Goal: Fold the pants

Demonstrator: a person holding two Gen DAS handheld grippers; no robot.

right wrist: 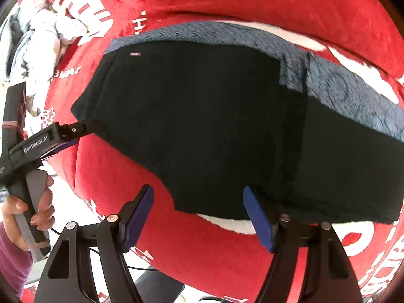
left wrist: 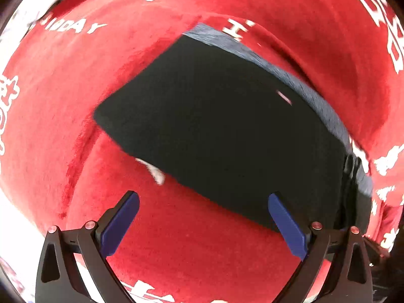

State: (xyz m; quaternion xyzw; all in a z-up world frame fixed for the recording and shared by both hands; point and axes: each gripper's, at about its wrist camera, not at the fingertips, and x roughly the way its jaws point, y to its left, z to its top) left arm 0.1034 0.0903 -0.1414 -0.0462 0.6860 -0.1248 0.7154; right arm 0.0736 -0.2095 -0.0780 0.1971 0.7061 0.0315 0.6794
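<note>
left wrist view: the left gripper sits nearest, pointing steeply down, its blue pads spread wide with nothing between them but red cloth. the right pad overlaps the near edge of the pants in the picture; whether it touches them cannot be told. the pants lie folded into a dark, roughly four-sided stack on the cloth, running from near right to far left. a fleecy grey-blue inner layer shows as a strip along the far edge of the stack. beyond it the cloth carries white printed letters, blurred in places.

right wrist view: the right gripper is nearest, also pointing down, jaws open and empty, their pads set apart over the cloth at the near edge of the pants. the right pad stands just at that edge; contact cannot be judged. at near left a hand with a purple sleeve holds the grey handle of the left gripper, whose tip reaches the left corner of the pants. its jaws cannot be made out from this side. the grey-blue layer lines the far and right edge of the stack. at far left, off the cloth, lies a heap of pale clothes.
</note>
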